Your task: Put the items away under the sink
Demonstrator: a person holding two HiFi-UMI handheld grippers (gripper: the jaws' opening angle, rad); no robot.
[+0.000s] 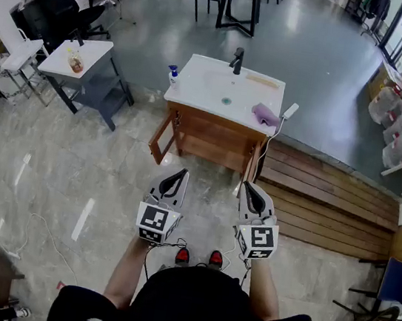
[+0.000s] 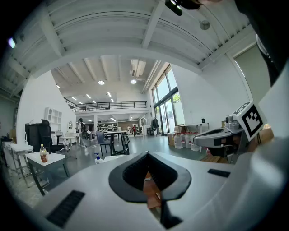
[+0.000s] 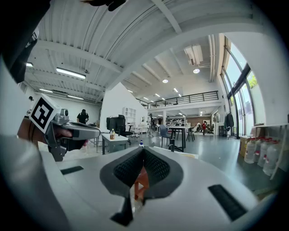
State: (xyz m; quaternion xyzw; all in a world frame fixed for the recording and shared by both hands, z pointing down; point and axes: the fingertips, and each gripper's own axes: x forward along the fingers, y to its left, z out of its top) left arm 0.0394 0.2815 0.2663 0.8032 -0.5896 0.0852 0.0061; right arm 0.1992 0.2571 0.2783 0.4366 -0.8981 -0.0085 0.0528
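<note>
Three loose items sit on the white surface around the sink (image 1: 198,81). From the basin's centre, a small soap bottle (image 1: 172,75) with a blue pump stands at 9 o'clock and a crumpled purple cloth (image 1: 265,115) lies at 4 o'clock. A pale flat piece (image 1: 264,82) lies at 2 o'clock, too small to identify.

The bottle looks like light, stiff plastic, probably smooth and perhaps wet. It is best pinched across its body below the pump, since the pump head could give. The cloth is soft and limp and weighs next to nothing. A pinch into the bunched middle should lift it whole, though a trailing corner may drag. Neither looks fragile.

The left hand-held gripper (image 1: 178,175) has its jaws together with nothing between them. The right hand-held gripper (image 1: 248,188) is likewise closed and empty. Both are held side by side in front of the person, pointing toward the sink and well apart from it.

From the left one the bottle is at about 12 o'clock, slightly toward 11. From the right one the cloth is at 12 o'clock. The wooden cabinet (image 1: 208,136) under the sink stands between the hand-held grippers and the items.
</note>
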